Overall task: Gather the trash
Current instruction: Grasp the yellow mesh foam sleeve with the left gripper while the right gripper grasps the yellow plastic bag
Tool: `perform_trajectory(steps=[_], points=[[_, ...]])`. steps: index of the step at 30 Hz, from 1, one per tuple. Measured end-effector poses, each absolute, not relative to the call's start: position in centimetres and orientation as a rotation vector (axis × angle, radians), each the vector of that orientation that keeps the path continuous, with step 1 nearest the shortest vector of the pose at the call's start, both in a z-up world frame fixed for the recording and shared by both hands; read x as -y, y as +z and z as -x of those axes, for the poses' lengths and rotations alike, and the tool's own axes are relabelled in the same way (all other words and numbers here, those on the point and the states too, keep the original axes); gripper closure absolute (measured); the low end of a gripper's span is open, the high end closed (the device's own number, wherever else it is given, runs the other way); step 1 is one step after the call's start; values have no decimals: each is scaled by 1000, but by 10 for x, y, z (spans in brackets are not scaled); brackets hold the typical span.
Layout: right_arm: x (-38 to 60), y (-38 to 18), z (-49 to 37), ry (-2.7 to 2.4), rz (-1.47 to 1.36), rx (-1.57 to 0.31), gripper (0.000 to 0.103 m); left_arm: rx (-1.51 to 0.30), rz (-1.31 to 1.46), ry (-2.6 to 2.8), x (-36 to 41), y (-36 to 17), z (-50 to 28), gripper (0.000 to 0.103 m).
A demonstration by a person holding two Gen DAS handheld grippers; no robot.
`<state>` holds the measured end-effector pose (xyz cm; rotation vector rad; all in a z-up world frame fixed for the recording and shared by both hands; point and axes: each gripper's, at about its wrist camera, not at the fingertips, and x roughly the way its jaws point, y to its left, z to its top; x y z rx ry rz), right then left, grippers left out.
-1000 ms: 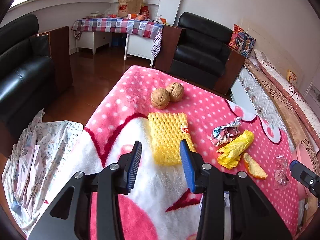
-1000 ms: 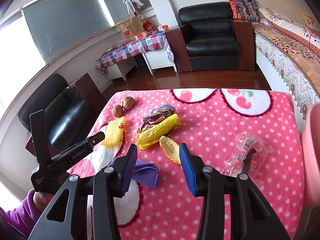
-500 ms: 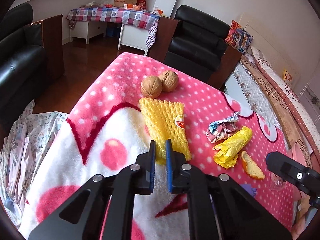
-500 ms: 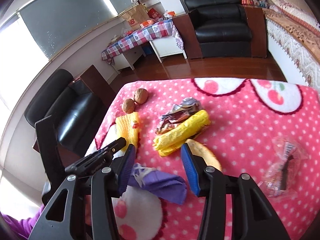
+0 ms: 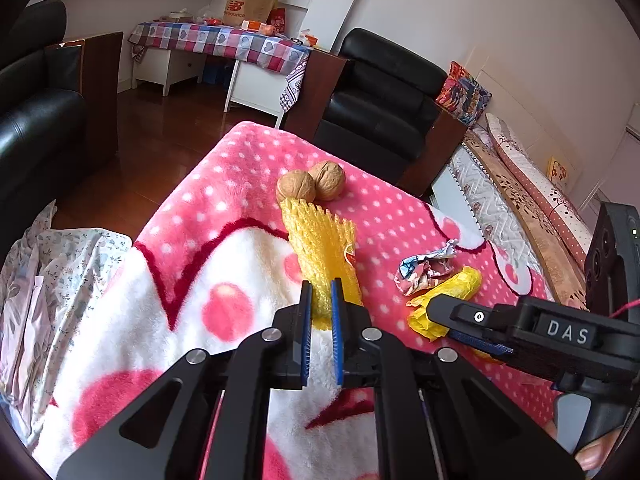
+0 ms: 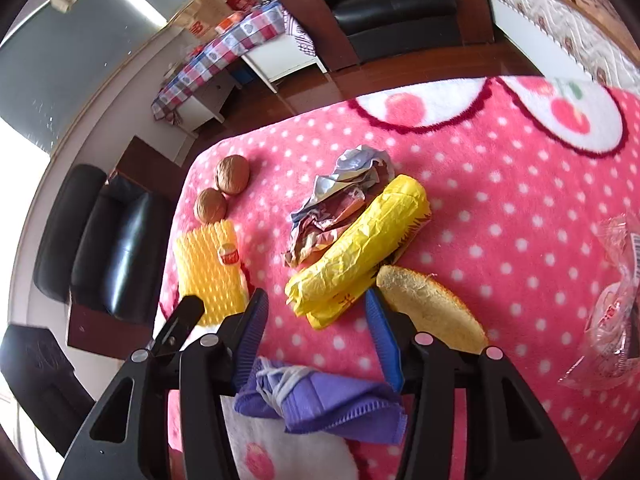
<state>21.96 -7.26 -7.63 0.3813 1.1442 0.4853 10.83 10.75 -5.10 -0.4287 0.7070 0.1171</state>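
My left gripper [image 5: 321, 300] is shut on the near end of the yellow foam net [image 5: 320, 240], which lies on the pink blanket [image 5: 224, 216] and also shows in the right wrist view [image 6: 208, 268]. My right gripper [image 6: 316, 312] is open, its jaws on either side of the near end of the crumpled yellow wrapper [image 6: 360, 248]. A crumpled foil wrapper [image 6: 340, 204] lies just behind it. A bread piece [image 6: 432, 312] lies right of the right finger. A purple mask [image 6: 320, 400] lies under the gripper. A clear plastic bag [image 6: 616, 312] is at the far right.
Two walnuts [image 5: 312, 186] sit at the far end of the net. Black armchairs [image 5: 384, 96] and a checked table [image 5: 216, 40] stand beyond the blanket. A patterned cloth [image 5: 40, 280] hangs off the left edge.
My left gripper has shut on the foam net and its far end has bunched narrower. My right gripper has moved forward and down over the yellow wrapper.
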Motion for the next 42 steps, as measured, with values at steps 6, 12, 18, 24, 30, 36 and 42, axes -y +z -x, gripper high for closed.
perform_trajectory(steps=[6, 12, 18, 24, 30, 36, 42], points=[[71, -79, -221, 452, -366, -1122, 72, -703, 430, 109, -109, -50, -106, 95], [87, -81, -214, 454, -386, -1123, 103, -695, 411, 111, -107, -47, -103, 95], [101, -67, -203, 502, -424, -1089, 102, -668, 405, 106, -106, -39, -96, 95], [89, -56, -211, 526, -463, -1074, 51, -661, 403, 87, -104, -36, -94, 95], [89, -77, -231, 420, -529, -1118, 51, -652, 417, 80, -107, -35, -93, 95], [88, -82, -241, 371, -522, -1093, 62, -670, 419, 74, -106, -41, -96, 95], [96, -84, -234, 410, -504, -1086, 92, -666, 412, 66, -105, -38, -95, 95]])
